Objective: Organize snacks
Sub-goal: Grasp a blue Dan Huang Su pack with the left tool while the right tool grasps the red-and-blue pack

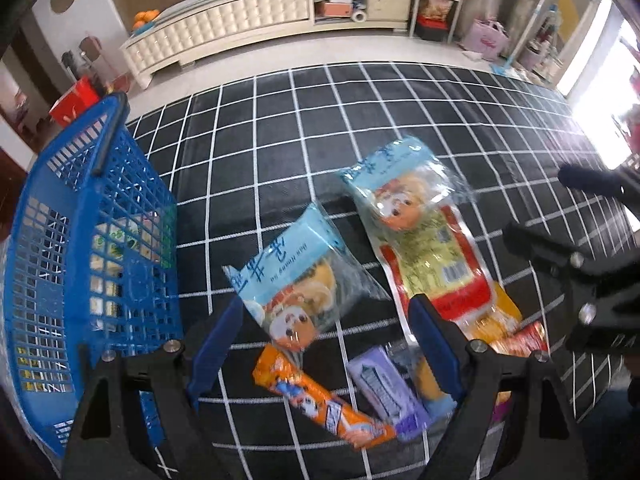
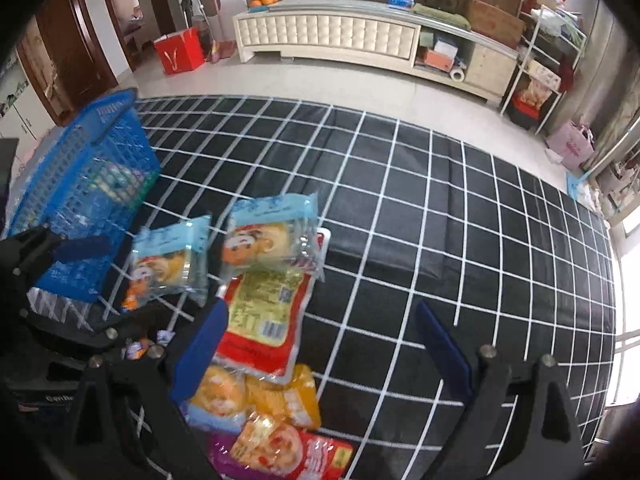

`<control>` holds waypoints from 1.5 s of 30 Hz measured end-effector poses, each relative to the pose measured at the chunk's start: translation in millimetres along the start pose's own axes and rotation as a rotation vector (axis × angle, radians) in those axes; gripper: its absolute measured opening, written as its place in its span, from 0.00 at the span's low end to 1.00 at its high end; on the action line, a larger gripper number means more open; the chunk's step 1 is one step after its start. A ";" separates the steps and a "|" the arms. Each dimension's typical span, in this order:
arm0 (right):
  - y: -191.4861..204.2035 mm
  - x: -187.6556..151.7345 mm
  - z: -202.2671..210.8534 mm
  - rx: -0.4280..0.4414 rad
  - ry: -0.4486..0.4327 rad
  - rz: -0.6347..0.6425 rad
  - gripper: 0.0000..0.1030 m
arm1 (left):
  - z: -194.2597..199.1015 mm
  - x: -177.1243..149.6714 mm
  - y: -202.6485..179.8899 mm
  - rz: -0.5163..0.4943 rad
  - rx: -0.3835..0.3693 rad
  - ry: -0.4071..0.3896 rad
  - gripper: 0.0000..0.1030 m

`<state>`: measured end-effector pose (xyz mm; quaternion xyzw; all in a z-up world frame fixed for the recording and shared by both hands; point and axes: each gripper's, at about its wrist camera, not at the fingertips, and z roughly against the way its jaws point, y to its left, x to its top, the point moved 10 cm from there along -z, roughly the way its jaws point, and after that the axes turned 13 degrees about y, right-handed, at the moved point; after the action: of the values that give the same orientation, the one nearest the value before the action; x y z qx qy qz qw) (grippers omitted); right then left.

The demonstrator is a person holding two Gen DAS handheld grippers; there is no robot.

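Observation:
Snack packets lie in a heap on a black cloth with white grid lines (image 1: 360,128). My left gripper (image 1: 326,312) hangs open over a light-blue bun packet (image 1: 296,280), an orange bar (image 1: 320,404) and a purple packet (image 1: 384,388); nothing is between its pads. A second light-blue packet (image 1: 404,184) overlaps a red-and-yellow packet (image 1: 440,264). A blue mesh basket (image 1: 92,240) holding some snacks stands at the left. My right gripper (image 2: 324,312) is open above the red-and-yellow packet (image 2: 264,320), with yellow packets (image 2: 288,396) and a red packet (image 2: 288,448) below it.
The gridded cloth (image 2: 460,220) stretches bare to the right of the heap. Beyond it are pale floor, a long cream cabinet (image 2: 328,36), a red bag (image 2: 180,52) and a white rack (image 2: 536,72). In the right wrist view the left gripper's black frame (image 2: 48,272) sits near the basket (image 2: 88,184).

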<state>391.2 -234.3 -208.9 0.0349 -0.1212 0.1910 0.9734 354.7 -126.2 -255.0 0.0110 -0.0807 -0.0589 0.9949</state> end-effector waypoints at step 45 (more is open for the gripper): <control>6.3 2.0 -38.7 0.111 0.064 -0.069 0.93 | -60.9 9.8 41.7 0.250 -0.080 0.135 0.64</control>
<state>399.2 -223.3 -245.7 0.0871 -0.0779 0.1648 0.9794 378.9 -85.2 -312.3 -0.0351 -0.0118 0.0632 0.9973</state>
